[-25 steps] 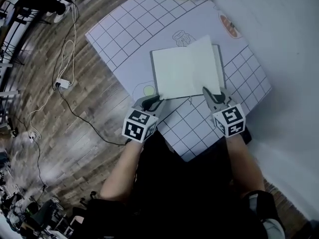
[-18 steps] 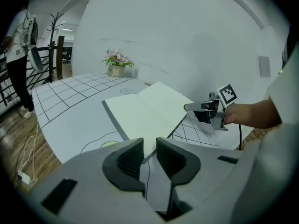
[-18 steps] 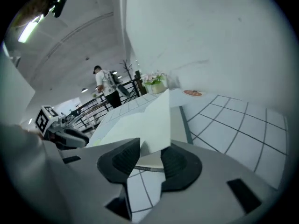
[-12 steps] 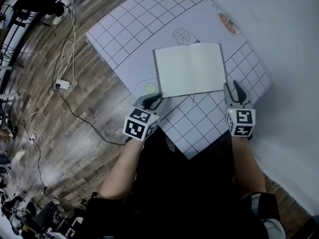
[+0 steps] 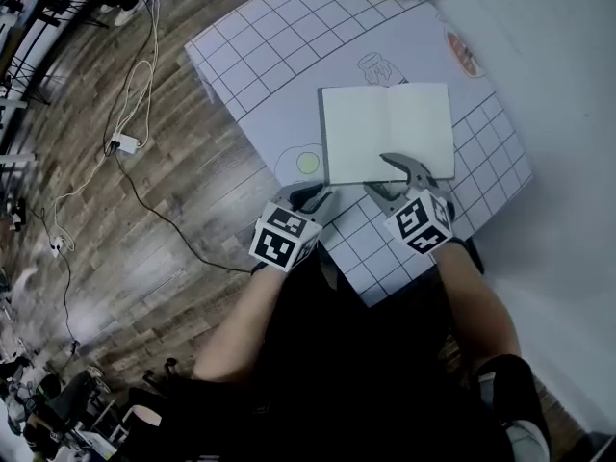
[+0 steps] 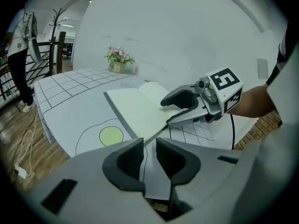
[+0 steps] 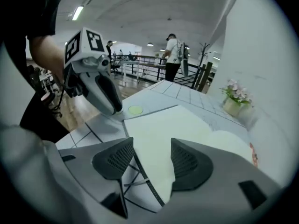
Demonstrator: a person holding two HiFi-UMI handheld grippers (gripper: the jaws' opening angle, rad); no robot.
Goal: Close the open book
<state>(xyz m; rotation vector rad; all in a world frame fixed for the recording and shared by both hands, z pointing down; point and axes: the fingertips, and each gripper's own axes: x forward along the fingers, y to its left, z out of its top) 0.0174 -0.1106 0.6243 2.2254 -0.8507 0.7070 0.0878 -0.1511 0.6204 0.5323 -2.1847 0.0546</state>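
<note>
— Any containers?

— One pot (image 6: 118, 67) of pink flowers at the far edge of the desk (image 5: 260, 56). The head view crops it.

— And the book?

— The book (image 5: 387, 131) lies open and flat, mid-desk. The right hand-held gripper (image 5: 377, 173) has just been opening its jaws wide. The book's near edge shows between them, unpinched. The left hand-held gripper (image 5: 318, 196) is by the near-left corner, jaws narrow, nothing between.

— Anything hidden?

— The person's body covers the desk's near corner.
</note>
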